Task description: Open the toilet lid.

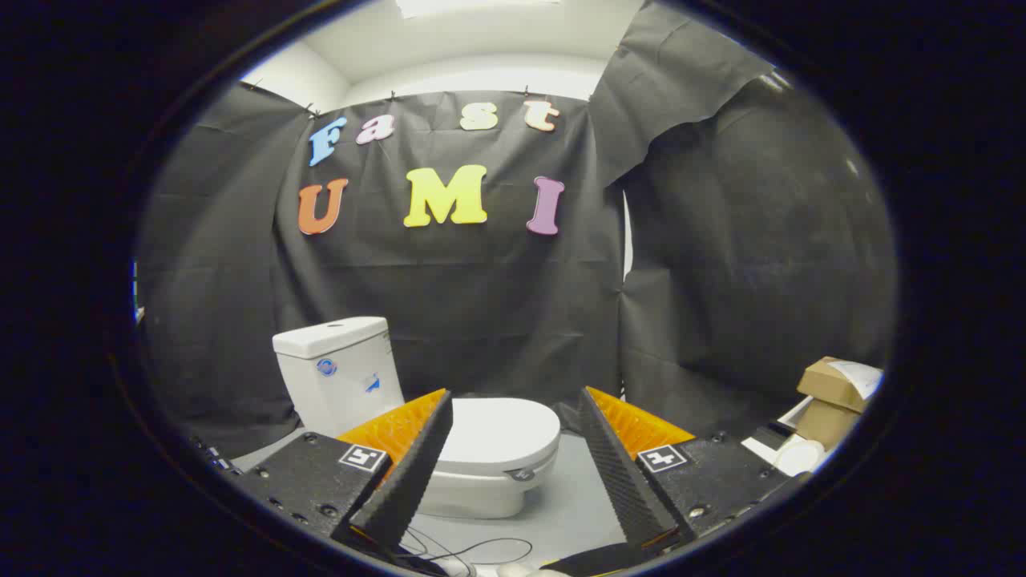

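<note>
A white toilet stands on the grey floor ahead of me, turned so its bowl points toward the right. Its lid lies flat and closed over the seat. The white tank rises behind it on the left, against the black cloth wall. My gripper is open, its two fingers spread wide. The lid shows in the gap between them, a little way beyond the fingertips, and neither finger touches it. The left finger covers the lid's rear part.
Brown cardboard boxes and a white roll sit on the floor to the right of the toilet. Thin cables lie on the floor just below the bowl. Black cloth walls close off the back and the right side.
</note>
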Motion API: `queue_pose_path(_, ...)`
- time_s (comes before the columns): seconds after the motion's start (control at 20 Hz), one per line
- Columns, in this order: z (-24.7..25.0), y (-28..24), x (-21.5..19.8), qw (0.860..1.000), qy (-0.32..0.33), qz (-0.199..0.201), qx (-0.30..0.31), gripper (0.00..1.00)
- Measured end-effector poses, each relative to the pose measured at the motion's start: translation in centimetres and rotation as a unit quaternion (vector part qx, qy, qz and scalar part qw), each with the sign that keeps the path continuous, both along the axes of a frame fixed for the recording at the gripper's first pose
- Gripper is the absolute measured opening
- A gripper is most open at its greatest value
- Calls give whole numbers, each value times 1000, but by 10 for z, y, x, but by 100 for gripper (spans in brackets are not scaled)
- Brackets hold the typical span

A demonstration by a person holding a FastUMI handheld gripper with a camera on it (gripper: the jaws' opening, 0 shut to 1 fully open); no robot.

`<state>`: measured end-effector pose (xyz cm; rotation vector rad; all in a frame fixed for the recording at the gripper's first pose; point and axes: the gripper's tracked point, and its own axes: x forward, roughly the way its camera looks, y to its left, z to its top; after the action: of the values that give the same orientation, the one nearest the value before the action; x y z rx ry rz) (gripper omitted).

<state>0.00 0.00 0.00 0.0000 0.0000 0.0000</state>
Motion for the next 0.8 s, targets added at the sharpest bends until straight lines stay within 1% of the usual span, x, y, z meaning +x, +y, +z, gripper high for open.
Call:
queue_pose_path(0.45, 3, 2, -2, 1000, -4, 0, 16, 99)
queue_pose_path(0.8, -11, 10, 10, 1000, 10, 8, 15, 99)
